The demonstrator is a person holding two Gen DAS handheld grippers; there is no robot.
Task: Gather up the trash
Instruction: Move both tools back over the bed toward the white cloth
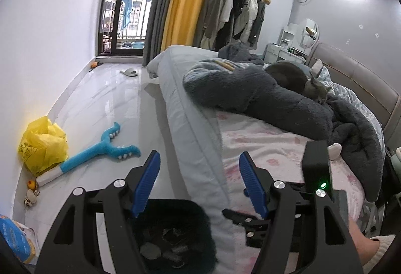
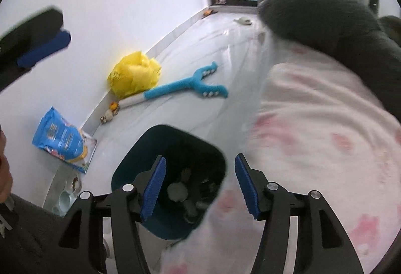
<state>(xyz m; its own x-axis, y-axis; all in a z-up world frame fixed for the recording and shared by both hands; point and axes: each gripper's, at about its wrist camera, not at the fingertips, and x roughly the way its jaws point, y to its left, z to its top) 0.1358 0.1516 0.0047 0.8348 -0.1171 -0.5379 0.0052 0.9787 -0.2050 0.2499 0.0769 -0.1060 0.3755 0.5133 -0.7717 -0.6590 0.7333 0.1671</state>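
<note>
A dark teal trash bin [image 1: 200,221] stands on the floor against the bed's side, with grey round bits of rubbish inside. In the left wrist view my left gripper [image 1: 199,157] is open over the bin and the mattress edge, with nothing between its blue pads [image 1: 147,183]. The right wrist view looks down into the same bin [image 2: 140,151]. My right gripper [image 2: 200,158] hangs open above the bin's rim and the pink sheet, holding nothing. A small white lump [image 1: 334,149] lies on the sheet by the grey blanket.
A yellow plastic bag [image 1: 42,146], a blue long-handled toy [image 1: 100,148] and a blue pet-food bag [image 2: 60,138] lie on the floor by the wall. A grey cat [image 1: 315,88] rests on the bed among blankets. Pet bowls [image 2: 65,196] sit near the bin.
</note>
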